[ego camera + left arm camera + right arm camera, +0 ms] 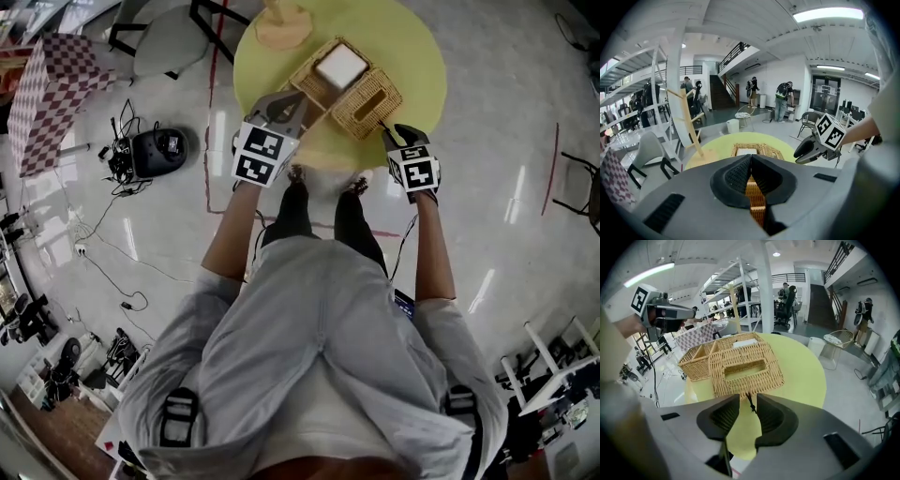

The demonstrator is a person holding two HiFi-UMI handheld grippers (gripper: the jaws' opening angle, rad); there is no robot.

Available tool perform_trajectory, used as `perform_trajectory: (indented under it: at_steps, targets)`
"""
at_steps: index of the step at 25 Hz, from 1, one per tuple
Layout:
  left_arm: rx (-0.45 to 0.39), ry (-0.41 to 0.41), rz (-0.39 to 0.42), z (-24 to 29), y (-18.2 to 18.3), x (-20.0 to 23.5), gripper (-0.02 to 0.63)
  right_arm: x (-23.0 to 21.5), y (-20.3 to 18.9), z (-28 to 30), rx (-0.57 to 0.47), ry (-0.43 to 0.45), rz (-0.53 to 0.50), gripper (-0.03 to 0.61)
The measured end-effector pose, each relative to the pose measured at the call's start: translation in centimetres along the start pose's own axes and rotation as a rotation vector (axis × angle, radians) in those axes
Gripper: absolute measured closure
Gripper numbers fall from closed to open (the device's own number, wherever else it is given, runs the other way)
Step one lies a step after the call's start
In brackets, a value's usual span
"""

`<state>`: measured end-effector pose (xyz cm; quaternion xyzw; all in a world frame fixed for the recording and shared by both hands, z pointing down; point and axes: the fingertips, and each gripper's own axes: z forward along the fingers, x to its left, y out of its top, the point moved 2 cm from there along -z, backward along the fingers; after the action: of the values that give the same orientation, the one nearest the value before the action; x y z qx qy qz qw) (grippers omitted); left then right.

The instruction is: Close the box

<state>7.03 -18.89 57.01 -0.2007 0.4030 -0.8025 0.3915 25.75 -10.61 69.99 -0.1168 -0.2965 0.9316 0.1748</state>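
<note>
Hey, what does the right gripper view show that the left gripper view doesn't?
Only the right gripper view shows the wicker lid lying open with its slot facing up. It also shows a dark cord at the lid's near edge, between the open jaws of the right gripper.

Only the left gripper view shows a wooden stand on the table, and the left gripper shut on wicker of the wicker box.

Both show the round yellow-green table and the wicker box.
</note>
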Motion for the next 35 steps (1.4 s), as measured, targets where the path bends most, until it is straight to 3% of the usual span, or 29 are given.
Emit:
perform_trajectory:
  at_steps: [11, 16, 24, 35]
  targets:
    - [0.039, 0.077, -0.055, -0.7, -2.5, 0.6, 0.584, -0.2, -3.2, 4.4, 0.096, 0.03, -0.093, 0.448]
    - [0.037, 0.076, -0.069, -0.8, -3.2, 0.7, 0.584, -0.2, -3.4, 5.5, 0.09, 0.024, -0.109, 0.535]
    - [0.015, 0.064, -0.075, -1.6, -1.4, 1.2, 0.584, 0.1, -0.9, 2.0, 0.042, 0.016, -0.071, 0.541]
    - [-0.065, 0.047, -0.041, -3.8, 1.7, 3.1, 0.584, 0.8, 4.6, -4.3, -0.071, -0.066, -0.062, 0.543]
